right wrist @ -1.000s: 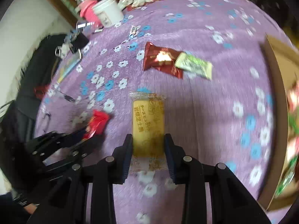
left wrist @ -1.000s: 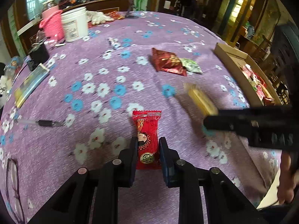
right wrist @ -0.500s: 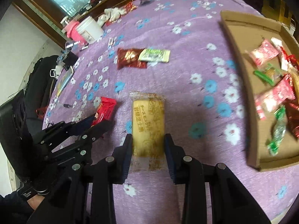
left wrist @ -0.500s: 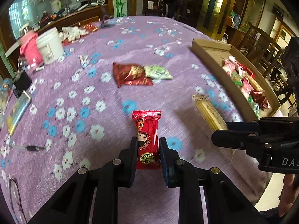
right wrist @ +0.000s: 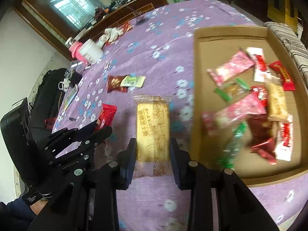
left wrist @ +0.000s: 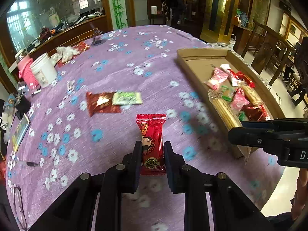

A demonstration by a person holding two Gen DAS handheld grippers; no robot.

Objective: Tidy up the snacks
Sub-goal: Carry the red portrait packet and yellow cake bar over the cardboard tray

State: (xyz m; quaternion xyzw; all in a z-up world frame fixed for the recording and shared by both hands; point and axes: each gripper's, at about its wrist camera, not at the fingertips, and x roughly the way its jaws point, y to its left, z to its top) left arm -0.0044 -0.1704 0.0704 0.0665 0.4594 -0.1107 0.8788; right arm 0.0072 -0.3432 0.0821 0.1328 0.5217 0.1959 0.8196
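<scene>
The yellow biscuit packet (right wrist: pixel 153 132) carries brown vertical print — "チーズ" above, "岩烧芝士脆" beside. Letter "D" shows on the right gripper (left wrist: pixel 238 134) body — the rest cut off.

red packet (left wrist: pixel 152 144), yellow packet (right wrist: pixel 153 132), both upright

A purple cloth printed with white and blue flowers (left wrist: pixel 119 61) covers the surface. Near its far left edge a white plastic tub (left wrist: pixel 43 72) stands upright, touching a pink ribbed container (left wrist: pixel 27 71) on its left. Behind them lies a heap of white crumpled cloth (left wrist: pixel 64 52). At the left edge rests a flat blue and yellow booklet (left wrist: pixel 20 130), with a dark pen (left wrist: pixel 31 164) nearer and a pair of thin-framed spectacles (left wrist: pixel 19 204) nearest. Dark wooden chairs (left wrist: pixel 269 52) stand at the right.
</scene>
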